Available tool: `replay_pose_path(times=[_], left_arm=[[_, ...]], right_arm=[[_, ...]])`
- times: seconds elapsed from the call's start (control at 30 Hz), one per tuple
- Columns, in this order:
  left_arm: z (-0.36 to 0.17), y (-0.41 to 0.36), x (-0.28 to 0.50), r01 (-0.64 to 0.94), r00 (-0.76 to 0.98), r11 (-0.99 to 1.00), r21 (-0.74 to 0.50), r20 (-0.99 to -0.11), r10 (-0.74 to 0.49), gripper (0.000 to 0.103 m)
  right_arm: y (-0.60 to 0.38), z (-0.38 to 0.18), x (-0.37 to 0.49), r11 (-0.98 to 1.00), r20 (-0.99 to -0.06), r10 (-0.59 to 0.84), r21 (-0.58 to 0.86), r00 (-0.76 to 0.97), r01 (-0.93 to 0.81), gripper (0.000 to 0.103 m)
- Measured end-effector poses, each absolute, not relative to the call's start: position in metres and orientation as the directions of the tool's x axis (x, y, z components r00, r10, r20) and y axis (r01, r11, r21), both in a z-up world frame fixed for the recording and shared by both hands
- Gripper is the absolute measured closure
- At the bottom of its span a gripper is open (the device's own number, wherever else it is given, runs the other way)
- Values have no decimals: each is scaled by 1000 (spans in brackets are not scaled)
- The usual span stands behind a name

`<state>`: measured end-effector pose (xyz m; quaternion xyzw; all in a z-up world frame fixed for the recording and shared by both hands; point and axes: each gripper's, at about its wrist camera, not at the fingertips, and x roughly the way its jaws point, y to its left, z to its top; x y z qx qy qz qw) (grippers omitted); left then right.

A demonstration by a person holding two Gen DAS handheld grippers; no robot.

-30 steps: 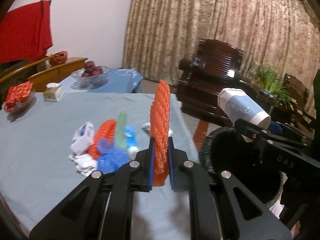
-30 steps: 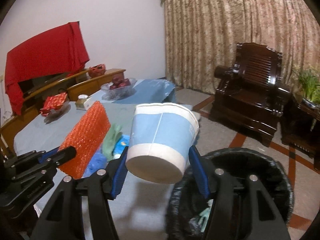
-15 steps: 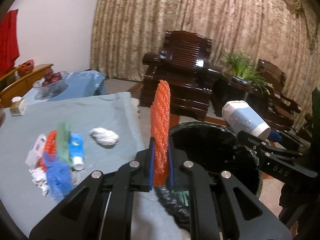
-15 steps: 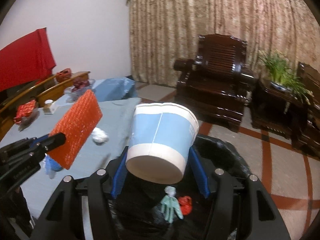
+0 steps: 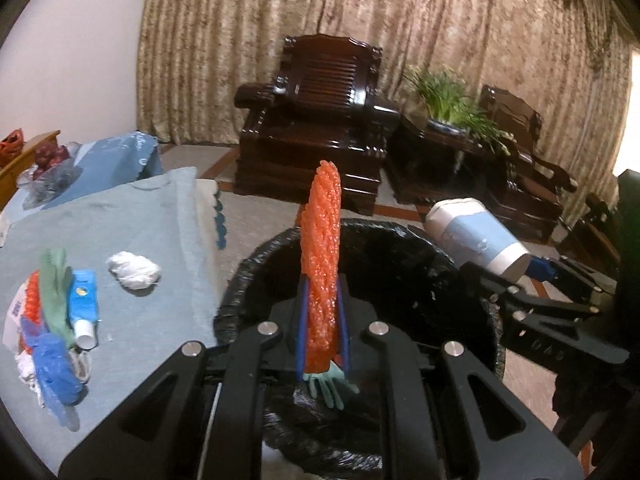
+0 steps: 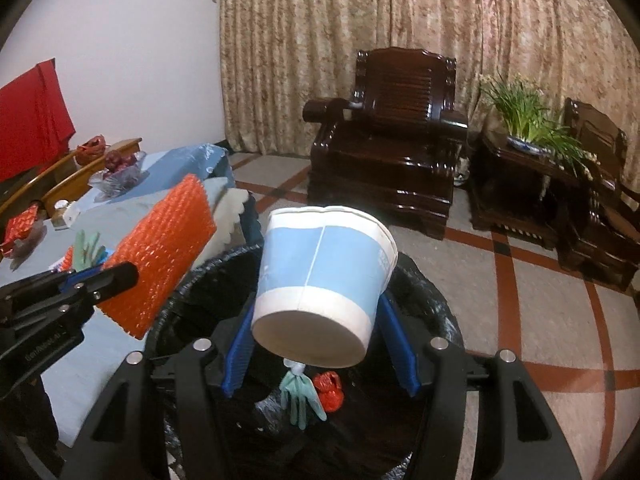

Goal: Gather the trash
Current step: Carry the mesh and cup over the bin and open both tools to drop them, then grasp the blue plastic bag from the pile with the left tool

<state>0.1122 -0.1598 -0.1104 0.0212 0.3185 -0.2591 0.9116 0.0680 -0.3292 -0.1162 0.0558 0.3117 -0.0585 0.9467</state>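
A dark wooden armchair point(image 5: 320, 120) and a green plant point(image 6: 524, 116) stand far ahead, by the curtain. To the left of the left hand-held gripper point(image 5: 322, 320), more trash sits on the counter point(image 5: 140, 220): a white paper ball point(image 5: 133, 270), a blue tube point(image 5: 84, 308) and a blue glove point(image 5: 54, 368).

The left hand-held gripper is clamped on an orange foam net point(image 5: 322, 264), held up over the black trash bin point(image 5: 400, 264). The right hand-held gripper point(image 6: 316, 340) is squeezed on a blue and white paper cup point(image 6: 324, 276), right above the bin. A green glove point(image 6: 300, 398) lies down inside it.
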Motion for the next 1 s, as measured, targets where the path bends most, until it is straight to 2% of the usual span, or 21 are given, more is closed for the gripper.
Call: replay_pose_path(times=[0.03, 0.1, 0.13, 0.2, 0.37, 0.5, 0.7, 1.0], left_arm=[[-112, -162, 114, 487, 661, 864, -126, -594, -459, 83], [-113, -162, 116, 485, 659, 864, -133, -594, -461, 69], [-113, -162, 117, 485, 656, 863, -140, -595, -464, 64], [-113, -158, 118, 480, 654, 864, -154, -594, -469, 49], [-114, -139, 118, 434, 677, 889, -146, -599, -428, 39], [-108, -115, 115, 376, 719, 918, -128, -585, -376, 27], [-97, -59, 108, 246, 788, 964, -101, -558, -259, 23], [-95, 30, 93, 45, 832, 998, -41, -551, -60, 23]], right_arm=[[-331, -119, 68, 986, -602, -81, 68, 794, 152, 40], [-333, -126, 68, 985, -619, -87, 63, 780, 160, 32], [-335, -128, 68, 984, -622, -94, 59, 778, 166, 30], [-337, -131, 65, 983, -624, -104, 56, 774, 177, 19], [-337, -130, 62, 980, -612, -108, 65, 784, 186, 7], [-329, -126, 64, 982, -602, -85, 86, 794, 170, 6], [-292, -118, 77, 990, -580, -10, 110, 815, 91, 6], [-222, -115, 100, 990, -558, 126, 124, 820, -68, 6]])
